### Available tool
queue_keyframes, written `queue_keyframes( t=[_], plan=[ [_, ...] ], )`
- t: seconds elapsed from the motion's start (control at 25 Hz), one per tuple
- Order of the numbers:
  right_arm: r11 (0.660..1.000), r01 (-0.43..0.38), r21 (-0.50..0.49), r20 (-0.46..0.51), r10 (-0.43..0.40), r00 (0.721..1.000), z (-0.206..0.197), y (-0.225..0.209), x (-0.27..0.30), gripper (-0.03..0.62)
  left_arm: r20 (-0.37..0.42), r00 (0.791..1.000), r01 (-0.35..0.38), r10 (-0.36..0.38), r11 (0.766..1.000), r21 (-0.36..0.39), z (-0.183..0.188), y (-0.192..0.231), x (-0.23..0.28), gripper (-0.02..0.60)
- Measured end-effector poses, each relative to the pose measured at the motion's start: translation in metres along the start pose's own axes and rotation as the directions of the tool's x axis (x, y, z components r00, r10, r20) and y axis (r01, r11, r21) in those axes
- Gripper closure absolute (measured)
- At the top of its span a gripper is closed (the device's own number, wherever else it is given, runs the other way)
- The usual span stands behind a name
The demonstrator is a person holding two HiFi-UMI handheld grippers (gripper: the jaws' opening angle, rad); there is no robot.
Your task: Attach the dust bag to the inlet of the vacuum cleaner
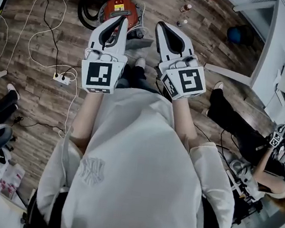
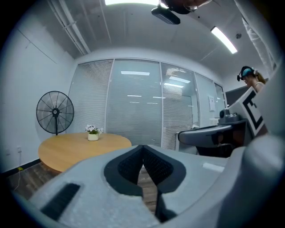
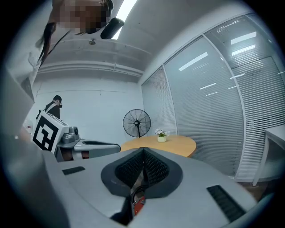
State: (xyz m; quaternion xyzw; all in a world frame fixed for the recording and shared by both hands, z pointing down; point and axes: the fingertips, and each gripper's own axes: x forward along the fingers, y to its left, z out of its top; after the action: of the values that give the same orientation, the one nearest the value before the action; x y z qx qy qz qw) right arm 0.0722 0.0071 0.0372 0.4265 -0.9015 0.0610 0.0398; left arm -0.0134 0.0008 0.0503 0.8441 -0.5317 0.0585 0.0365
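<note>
Left hand-held gripper (image 1: 124, 21) and right hand-held gripper (image 1: 160, 25) both closed, empty, red vacuum cleaner (image 1: 120, 5) on the floor (image 1: 42, 88) beyond their tips (partly hidden by the left one), inlet probably behind it.

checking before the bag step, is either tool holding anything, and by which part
Nothing is held: the left tool and the right tool are both shut and empty.

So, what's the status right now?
Left claw, right claw shut, empty. Round red vacuum cleaner ahead, untouched. No dust bag visible. White power strip lies nearby.
</note>
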Motion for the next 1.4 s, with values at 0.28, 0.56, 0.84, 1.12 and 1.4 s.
queue_keyframes(
  t=[0.28, 0.56, 0.84, 1.12, 1.4],
  plan=[
    [1.0, 0.005, 0.011, -0.025, -0.005, 1.0, -0.012, 0.003, -0.005, 0.59, -0.006, 1.0, 0.007, -0.007, 1.0, -0.006, -0.007, -0.005, -0.003, 0.565],
    [1.0, -0.006, -0.002, -0.05, 0.006, 0.999, -0.018, 0.008, 0.003, 0.589, -0.008, 1.0, -0.008, 0.007, 1.0, -0.028, -0.008, 0.002, -0.001, 0.565],
    [1.0, -0.002, -0.002, -0.058, 0.002, 0.998, -0.02, 0.007, 0.007, 0.59, -0.009, 1.0, -0.01, 0.009, 0.999, -0.043, -0.011, 0.004, 0.001, 0.565],
    [1.0, -0.008, 0.0, -0.067, 0.008, 0.998, -0.023, 0.011, 0.013, 0.589, -0.014, 1.0, 0.0, -0.001, 0.999, -0.05, -0.013, 0.003, 0.003, 0.565],
    [1.0, -0.015, -0.009, -0.072, 0.014, 0.997, -0.021, 0.01, 0.015, 0.589, -0.01, 1.0, 0.011, -0.012, 0.999, -0.052, -0.011, 0.003, 0.006, 0.565]
  ],
)
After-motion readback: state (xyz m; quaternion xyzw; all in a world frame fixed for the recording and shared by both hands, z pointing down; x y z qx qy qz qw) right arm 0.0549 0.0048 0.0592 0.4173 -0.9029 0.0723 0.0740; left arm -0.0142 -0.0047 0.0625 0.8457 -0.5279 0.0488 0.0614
